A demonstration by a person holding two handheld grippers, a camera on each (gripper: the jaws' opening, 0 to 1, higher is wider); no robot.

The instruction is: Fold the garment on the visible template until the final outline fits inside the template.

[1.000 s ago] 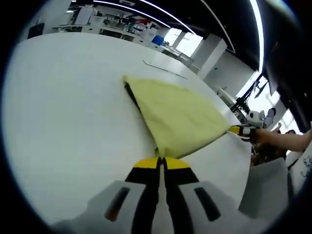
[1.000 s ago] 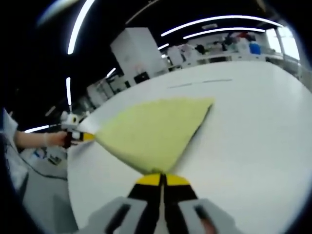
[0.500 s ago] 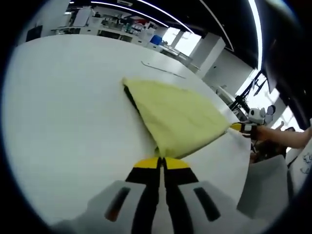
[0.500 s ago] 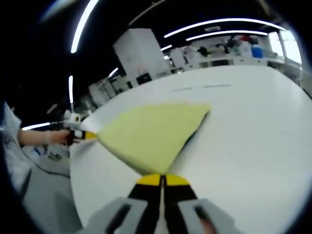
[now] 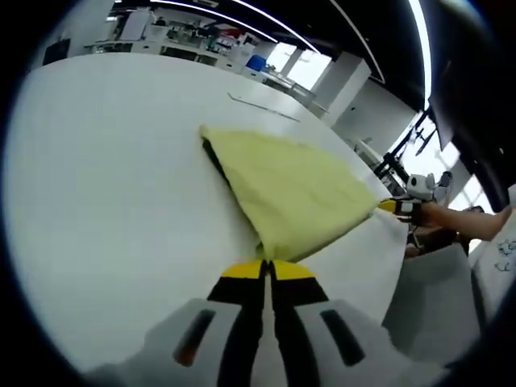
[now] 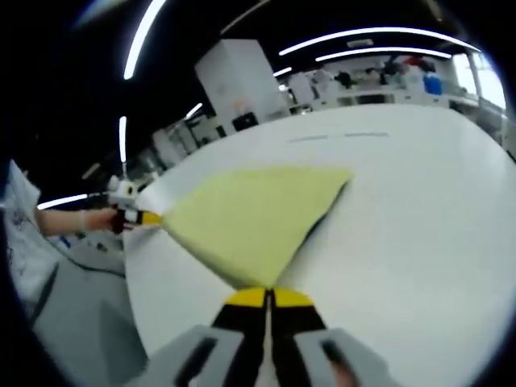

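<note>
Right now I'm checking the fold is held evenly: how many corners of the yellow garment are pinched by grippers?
2. The left gripper pinches one corner of the yellow garment; the right gripper pinches the other, with the far end lying free on the white table.

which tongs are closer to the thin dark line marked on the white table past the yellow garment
Neither clearly. The left tongs and right tongs each pinch a near corner of the yellow garment, while the dark line lies beyond the garment's far edge, well clear of both.

Bare table (image 5: 105, 177) all round garment (image 5: 290, 189), passage free
</note>
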